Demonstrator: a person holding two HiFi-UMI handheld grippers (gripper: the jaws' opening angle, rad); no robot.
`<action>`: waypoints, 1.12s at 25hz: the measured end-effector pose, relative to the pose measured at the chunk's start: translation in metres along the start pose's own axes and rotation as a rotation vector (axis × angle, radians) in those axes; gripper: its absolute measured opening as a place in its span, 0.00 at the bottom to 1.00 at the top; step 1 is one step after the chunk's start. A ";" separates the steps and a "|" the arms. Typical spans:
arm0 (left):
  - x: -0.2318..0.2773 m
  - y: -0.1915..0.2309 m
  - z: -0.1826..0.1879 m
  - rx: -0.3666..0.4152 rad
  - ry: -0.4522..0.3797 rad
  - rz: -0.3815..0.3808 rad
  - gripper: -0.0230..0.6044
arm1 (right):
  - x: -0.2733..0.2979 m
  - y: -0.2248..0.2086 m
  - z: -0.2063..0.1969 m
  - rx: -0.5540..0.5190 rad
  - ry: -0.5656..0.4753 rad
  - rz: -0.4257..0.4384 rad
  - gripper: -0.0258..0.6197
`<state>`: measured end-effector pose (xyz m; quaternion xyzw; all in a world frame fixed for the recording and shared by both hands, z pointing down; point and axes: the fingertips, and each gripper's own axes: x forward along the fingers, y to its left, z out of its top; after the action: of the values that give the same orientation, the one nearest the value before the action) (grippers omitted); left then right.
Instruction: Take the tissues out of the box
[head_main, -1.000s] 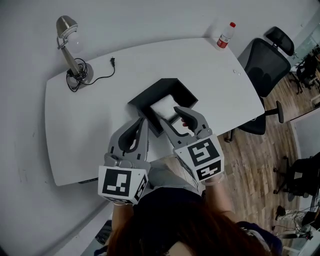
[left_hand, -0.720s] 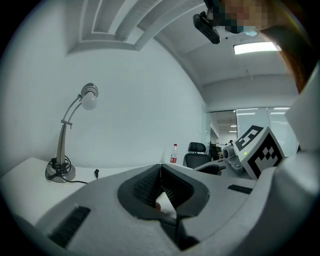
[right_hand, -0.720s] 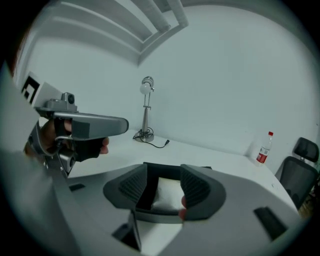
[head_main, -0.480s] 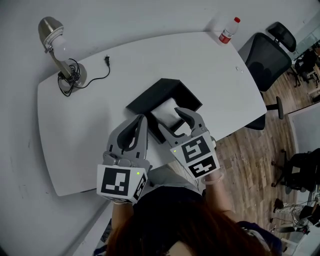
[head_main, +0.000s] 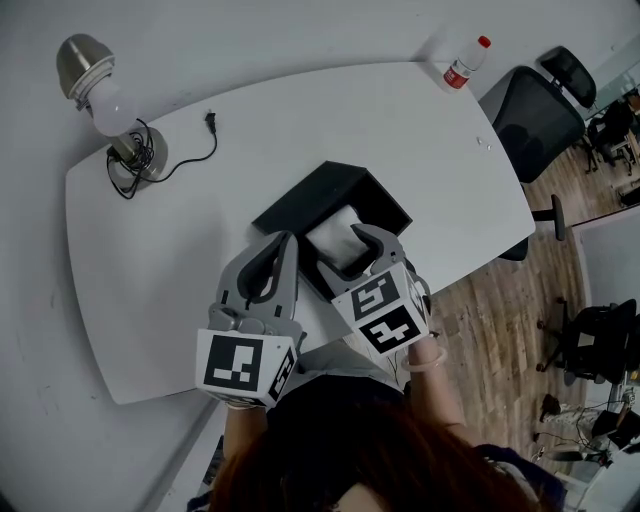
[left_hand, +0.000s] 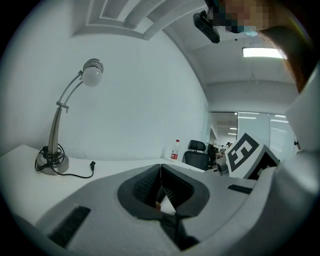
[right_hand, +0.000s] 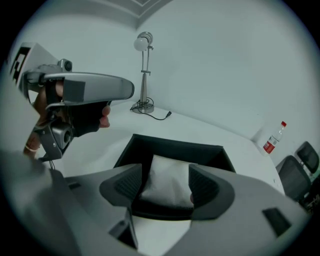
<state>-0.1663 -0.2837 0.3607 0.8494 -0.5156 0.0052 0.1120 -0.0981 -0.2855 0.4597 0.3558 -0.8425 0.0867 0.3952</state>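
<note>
The soft white pack of tissues (head_main: 337, 236) sits down inside the black open-top box (head_main: 300, 200), near the side of the box closest to me. The box stands on the white bench (head_main: 200, 220), close to its front edge. My right claw (right_hand: 165, 175) points down into the box. Its jaws have just been opening, and now they stand wide apart, one on each side of the pack. The pack is between them, but the pads are not pressing it yet. I think the job now is the grab. I should go a bit lower, so the pads reach the thick middle of the pack and not just a loose top corner. Then I close slowly until it feels firm and lift straight up, so the pack does not catch on the box wall. My left claw (left_hand: 160, 172) has its jaws together and holds nothing. It hangs just beside the box. If the light box tries to come up too, I could use that claw to keep it down.
</note>
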 end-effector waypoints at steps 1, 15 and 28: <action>0.001 0.002 -0.001 -0.002 0.001 0.000 0.07 | 0.002 0.000 -0.001 -0.004 0.015 0.000 0.46; 0.011 0.013 -0.009 -0.031 0.021 -0.004 0.07 | 0.020 -0.002 -0.016 -0.088 0.221 -0.018 0.47; 0.007 0.020 -0.011 -0.041 0.025 0.006 0.07 | 0.024 -0.007 -0.024 -0.161 0.301 -0.064 0.41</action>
<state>-0.1788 -0.2967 0.3762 0.8454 -0.5166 0.0054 0.1359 -0.0893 -0.2928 0.4922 0.3325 -0.7661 0.0588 0.5468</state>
